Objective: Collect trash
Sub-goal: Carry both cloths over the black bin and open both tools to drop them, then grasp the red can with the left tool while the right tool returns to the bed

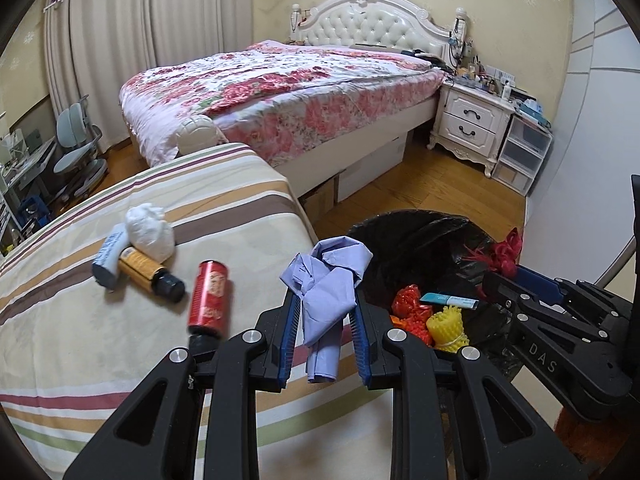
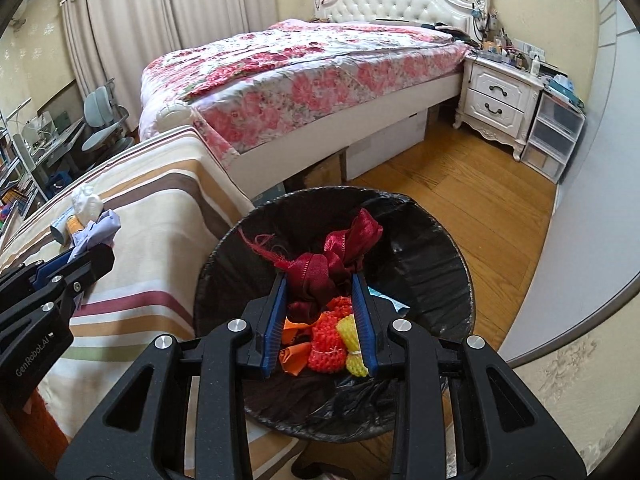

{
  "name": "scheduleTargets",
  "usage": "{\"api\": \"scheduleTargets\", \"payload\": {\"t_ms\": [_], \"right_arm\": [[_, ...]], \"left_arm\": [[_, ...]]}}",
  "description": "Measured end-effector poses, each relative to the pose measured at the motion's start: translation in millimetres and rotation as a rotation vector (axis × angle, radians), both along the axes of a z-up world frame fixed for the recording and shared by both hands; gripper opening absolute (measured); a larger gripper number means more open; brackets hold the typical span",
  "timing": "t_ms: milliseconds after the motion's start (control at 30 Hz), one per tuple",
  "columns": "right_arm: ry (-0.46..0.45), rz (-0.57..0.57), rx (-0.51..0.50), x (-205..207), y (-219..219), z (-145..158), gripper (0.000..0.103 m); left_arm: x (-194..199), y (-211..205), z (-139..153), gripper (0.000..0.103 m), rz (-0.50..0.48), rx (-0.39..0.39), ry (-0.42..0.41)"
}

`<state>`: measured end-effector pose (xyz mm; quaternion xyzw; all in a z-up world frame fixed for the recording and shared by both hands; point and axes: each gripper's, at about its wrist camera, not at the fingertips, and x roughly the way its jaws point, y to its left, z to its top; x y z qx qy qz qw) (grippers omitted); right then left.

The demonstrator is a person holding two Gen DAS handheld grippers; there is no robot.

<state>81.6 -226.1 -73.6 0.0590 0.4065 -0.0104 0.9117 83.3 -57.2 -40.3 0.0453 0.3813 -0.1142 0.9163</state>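
Glossy black plastic bin liner [image 2: 432,276]

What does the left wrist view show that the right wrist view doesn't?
Left wrist only: the red can and the amber bottle's black cap on the striped cover, and the teal tube whole in the bin.
Right wrist only: the bin's full rim.
Both: the left gripper shut on the lilac paper, the right gripper shut on the red ribbon, and the net sleeves.
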Motion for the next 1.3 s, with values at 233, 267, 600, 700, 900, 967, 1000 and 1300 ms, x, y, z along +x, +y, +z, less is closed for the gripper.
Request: {"api": "scheduleTargets", "payload": {"t_ms": [233,267,600,700,900,967,1000,1300], "right_arm": [[0.023,-0.017,0.001,9,-13,-10,0.031],[0.028,-0.021,0.002,10,-15,-13,0.032],[0.03,-0.067,-0.003,12,-26,-17,0.048],[0.026,-0.081,0.0,11,-29,-16,0.049],[0.014,-0.112,0.001,6,-37,-13,0.054],[0.016,-0.117,0.001,5,-38,-12,0.054],[0.017,-0.118,0.001,5,-39,-13,0.054],[0.019,-0.101,0.008,-1,-29,-11,0.056]], "left_arm": [[12,-19,-11,0.025,-0.004,0.032,0.016],[13,-21,-12,0.025,-0.004,0.036,0.016],[20,-34,-17,0.025,-0.016,0.057,0.024],[21,-38,-18,0.026,-0.021,0.062,0.022],[19,-39,-14,0.057,-0.015,0.055,0.003],[18,-39,-12,0.063,-0.014,0.06,-0.005],[17,-40,-11,0.068,-0.012,0.062,-0.01],[12,-24,-8,0.071,0.039,0.083,-0.022]]}}
